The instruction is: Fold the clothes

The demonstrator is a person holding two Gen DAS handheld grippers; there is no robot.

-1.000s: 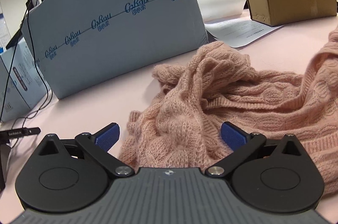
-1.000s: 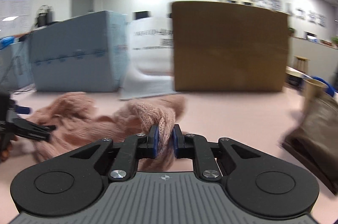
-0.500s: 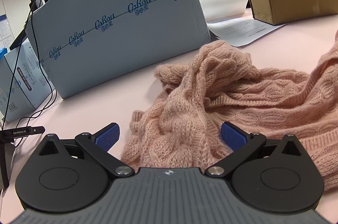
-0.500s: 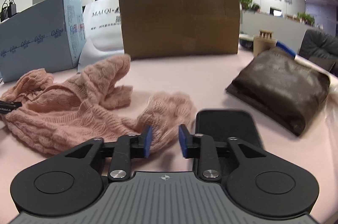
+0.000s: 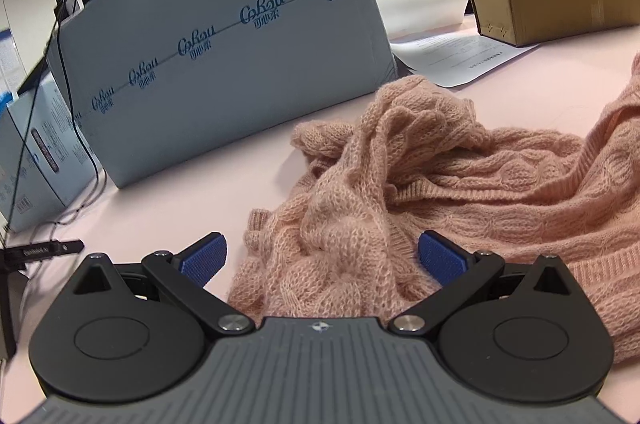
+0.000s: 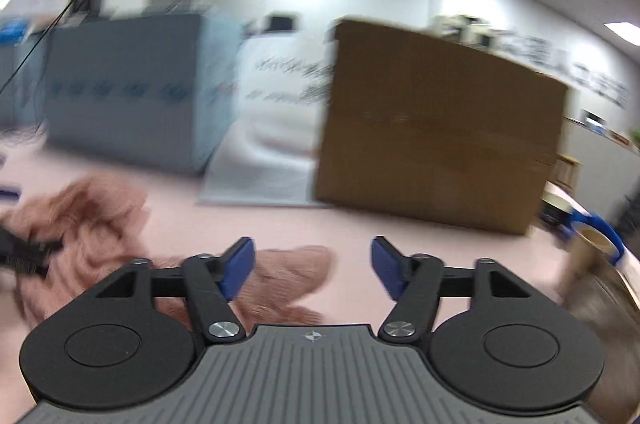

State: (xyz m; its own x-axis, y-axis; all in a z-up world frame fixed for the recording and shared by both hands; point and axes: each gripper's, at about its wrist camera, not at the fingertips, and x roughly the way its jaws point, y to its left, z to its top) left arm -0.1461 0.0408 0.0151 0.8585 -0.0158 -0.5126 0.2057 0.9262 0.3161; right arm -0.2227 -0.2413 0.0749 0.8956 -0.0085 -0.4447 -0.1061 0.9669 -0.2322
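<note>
On the pink table (image 5: 168, 192), a fuzzy cable-knit sweater (image 5: 432, 184) lies bunched, ribbed hem toward the left gripper (image 5: 320, 256). Its jaws are spread wide, straddling a fold, pads off the knit. Right gripper (image 6: 313, 266): jaws opening, nothing gripped, sleeve below. Bare tabletop between sweater and grey box (image 5: 224, 64).

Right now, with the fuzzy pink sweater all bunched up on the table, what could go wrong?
1. The left tongs sit open around a thick bunch of the pink sweater; closing here may pinch several layers and fold it crooked.
2. The right tongs are opening with a sweater end lying loose beyond them, not gripped, so that end may flop out of place.
3. The black cable beside the blue box could snag.
</note>
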